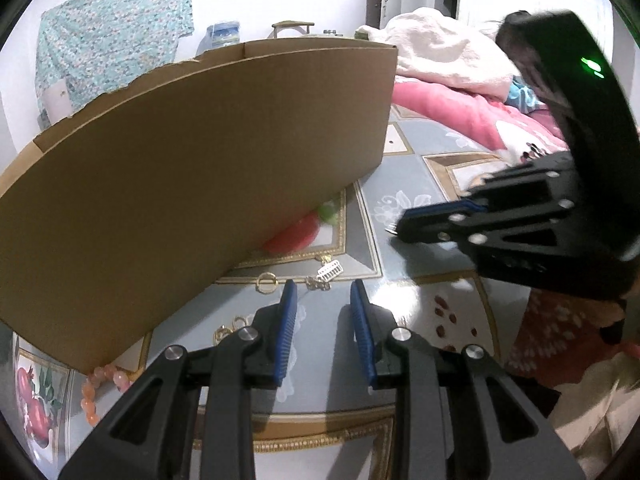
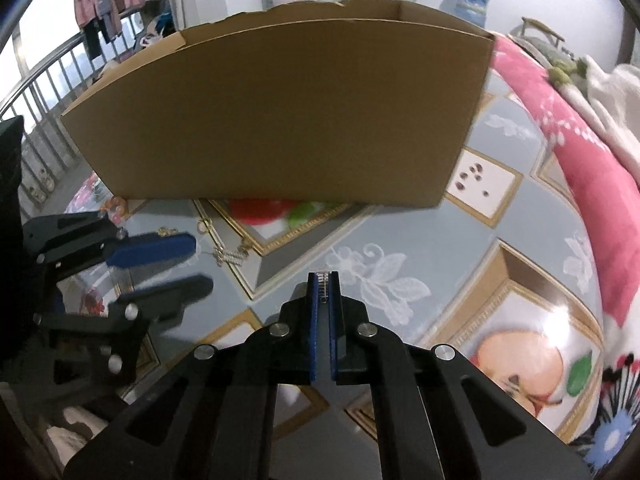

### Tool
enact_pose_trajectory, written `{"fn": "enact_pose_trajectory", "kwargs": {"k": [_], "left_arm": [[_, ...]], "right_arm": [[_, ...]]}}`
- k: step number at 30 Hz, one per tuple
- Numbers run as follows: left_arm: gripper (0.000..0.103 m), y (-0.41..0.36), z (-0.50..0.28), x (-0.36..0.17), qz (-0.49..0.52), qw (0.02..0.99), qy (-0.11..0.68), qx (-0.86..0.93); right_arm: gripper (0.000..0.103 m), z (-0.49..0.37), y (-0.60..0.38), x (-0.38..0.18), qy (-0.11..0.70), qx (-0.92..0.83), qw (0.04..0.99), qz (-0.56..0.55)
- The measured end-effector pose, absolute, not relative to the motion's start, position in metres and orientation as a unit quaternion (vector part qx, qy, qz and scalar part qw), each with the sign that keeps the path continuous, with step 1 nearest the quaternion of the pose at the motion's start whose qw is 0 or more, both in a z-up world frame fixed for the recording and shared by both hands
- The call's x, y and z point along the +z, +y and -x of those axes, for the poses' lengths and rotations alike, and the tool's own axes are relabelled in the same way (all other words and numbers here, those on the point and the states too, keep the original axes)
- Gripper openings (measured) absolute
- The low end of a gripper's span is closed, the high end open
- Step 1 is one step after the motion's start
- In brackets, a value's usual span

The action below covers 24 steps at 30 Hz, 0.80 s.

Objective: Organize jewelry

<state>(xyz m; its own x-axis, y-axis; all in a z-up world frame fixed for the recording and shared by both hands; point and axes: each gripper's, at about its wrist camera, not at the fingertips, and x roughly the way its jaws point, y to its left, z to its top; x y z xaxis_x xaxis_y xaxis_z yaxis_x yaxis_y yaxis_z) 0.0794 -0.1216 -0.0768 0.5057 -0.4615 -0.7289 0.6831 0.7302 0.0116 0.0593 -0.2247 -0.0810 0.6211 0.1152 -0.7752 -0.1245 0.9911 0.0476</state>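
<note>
Now: your right tool (image 2: 325, 280) pinches small silver earring (image 2: 324, 286) between narrow pads. Cardboard box (image 2: 280, 120) stands ahead. Left tool (image 1: 323, 300) wide, empty; gold pieces (image 1: 320, 278) just beyond tips. Next: carry earring forward over box rim, release.

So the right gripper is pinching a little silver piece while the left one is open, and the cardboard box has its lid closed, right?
Not quite. The cardboard box is open-topped, as the right wrist view shows. The rest holds: the right gripper pinches a small silver piece, and the left gripper is open.
</note>
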Motion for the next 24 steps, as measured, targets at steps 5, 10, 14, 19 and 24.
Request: {"fn": "enact_pose_trajectory", "kwargs": {"k": [5, 10, 14, 19, 24], "left_arm": [[0.027, -0.130, -0.085, -0.078, -0.157, 0.852, 0.373, -0.331], [0.026, -0.136, -0.090, -0.077, -0.164, 0.850, 0.377, -0.329], [0.017, -0.139, -0.089, -0.077, -0.174, 0.850, 0.376, -0.324], [0.010, -0.137, -0.091, -0.075, -0.168, 0.847, 0.391, -0.319], [0.007, -0.135, -0.086, -0.076, -0.162, 0.845, 0.393, -0.324]], "right_arm": [[0.003, -0.057, -0.233, -0.081, 0.422, 0.069, 0.904, -0.016], [0.003, -0.059, -0.235, -0.085, 0.416, 0.073, 0.906, -0.031], [0.003, -0.053, -0.234, -0.085, 0.413, 0.077, 0.907, -0.039], [0.003, -0.050, -0.237, -0.087, 0.412, 0.082, 0.906, -0.049], [0.003, -0.054, -0.246, -0.089, 0.410, 0.087, 0.906, -0.055]]}}
